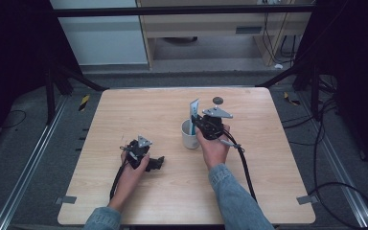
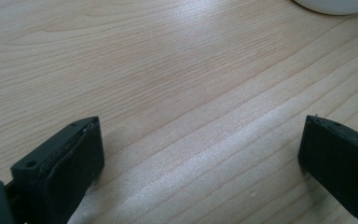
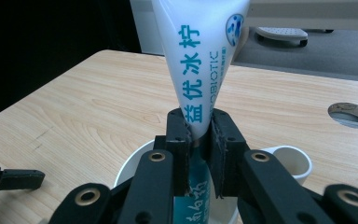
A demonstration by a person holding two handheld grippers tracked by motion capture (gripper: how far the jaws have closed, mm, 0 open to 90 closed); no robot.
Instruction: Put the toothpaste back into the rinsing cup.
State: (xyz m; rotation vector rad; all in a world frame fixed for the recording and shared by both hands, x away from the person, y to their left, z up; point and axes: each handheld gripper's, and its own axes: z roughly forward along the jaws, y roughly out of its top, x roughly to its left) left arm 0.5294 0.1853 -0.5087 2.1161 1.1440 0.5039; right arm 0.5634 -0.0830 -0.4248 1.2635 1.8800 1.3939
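A white toothpaste tube (image 3: 200, 60) with blue print stands upright, its lower end inside a white mug (image 3: 130, 175). My right gripper (image 3: 199, 140) is shut on the tube just above the mug's rim. From above, the tube (image 1: 193, 108) sticks up out of the mug (image 1: 189, 136) near the table's middle, with my right gripper (image 1: 202, 122) over it. My left gripper (image 1: 159, 163) rests low on the table (image 1: 124, 115) to the mug's left. Its jaws stand wide apart over bare wood, with nothing between the pads (image 2: 81, 158).
A round hole (image 1: 217, 100) is cut in the tabletop behind the mug, also seen as a hole (image 3: 352, 114) at the right. The mug's handle (image 3: 289, 161) points right. Cables trail from both grippers toward the table's front edge. Dark floor and rails surround the table.
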